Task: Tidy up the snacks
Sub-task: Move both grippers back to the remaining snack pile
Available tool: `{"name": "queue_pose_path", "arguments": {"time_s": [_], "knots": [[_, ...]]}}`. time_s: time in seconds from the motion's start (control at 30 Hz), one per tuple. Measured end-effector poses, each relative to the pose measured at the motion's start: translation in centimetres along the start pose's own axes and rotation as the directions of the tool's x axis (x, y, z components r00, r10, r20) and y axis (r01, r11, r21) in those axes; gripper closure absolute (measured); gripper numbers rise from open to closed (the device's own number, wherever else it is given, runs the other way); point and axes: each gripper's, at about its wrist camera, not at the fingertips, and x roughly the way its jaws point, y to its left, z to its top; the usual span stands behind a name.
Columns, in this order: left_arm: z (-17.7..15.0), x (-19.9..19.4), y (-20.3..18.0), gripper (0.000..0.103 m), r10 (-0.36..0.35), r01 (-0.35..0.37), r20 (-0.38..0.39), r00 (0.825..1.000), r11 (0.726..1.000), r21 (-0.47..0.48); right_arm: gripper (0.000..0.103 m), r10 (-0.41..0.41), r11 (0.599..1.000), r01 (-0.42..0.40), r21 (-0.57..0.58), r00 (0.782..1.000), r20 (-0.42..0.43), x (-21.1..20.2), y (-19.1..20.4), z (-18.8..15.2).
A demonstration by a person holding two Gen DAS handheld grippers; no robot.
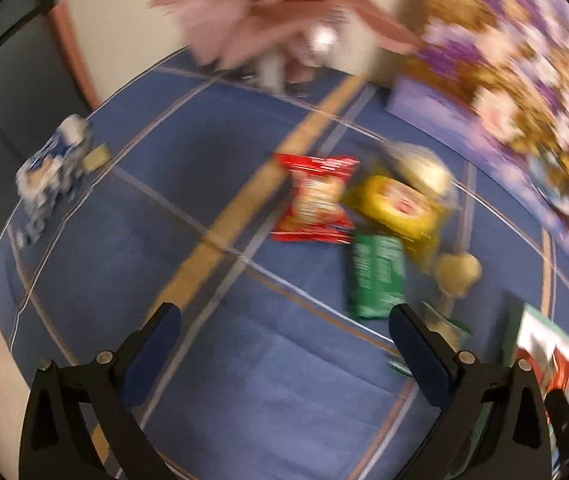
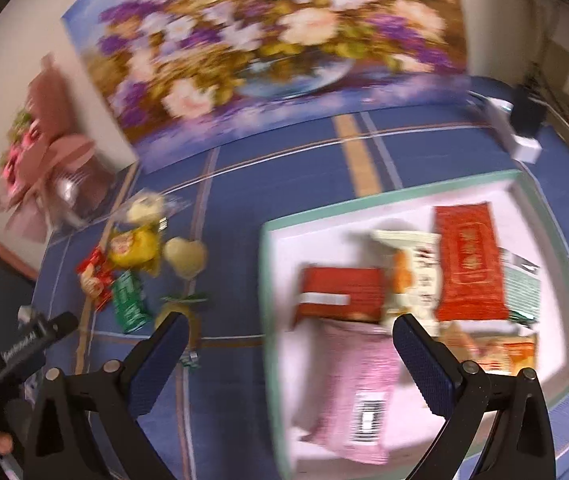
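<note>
**Snacks: loose pile and tray**

Loose pile on blue table [image 1: 244, 360]: red pack [image 1: 316, 204], yellow pack [image 1: 398, 206], green pack [image 1: 376, 276], touching or overlapping. Tray [image 2: 404, 198], to their right: pink bag [image 2: 358, 384], red box [image 2: 342, 292], red packet [image 2: 468, 264]. Left hand-held gripper [image 1: 284, 334]: released, empty, above table. Right hand-held gripper [image 2: 288, 342]: released, empty, over tray edge. Flower painting [image 2: 268, 32] behind.

Left tool [image 1: 284, 320], right tool [image 2: 290, 330] agape.
</note>
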Motion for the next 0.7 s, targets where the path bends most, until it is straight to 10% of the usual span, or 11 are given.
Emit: {"name": "queue_pose_path", "arguments": {"time_s": [0.27, 0.7], "knots": [[1.1, 0.9, 4.0, 0.0, -0.012, 0.011, -0.01, 1.0, 0.995, -0.098, 0.0, 0.069, 0.993, -0.072, -0.093, 0.997, -0.035, 1.6, 5.5, -0.9], [2.5, 3.8, -0.2, 0.0, -0.126, 0.126, -0.018, 0.992, 0.992, 0.012, 0.005, 0.098, 0.985, -0.111, -0.131, 0.99, -0.1, 6.2, 8.9, -1.6]]}}
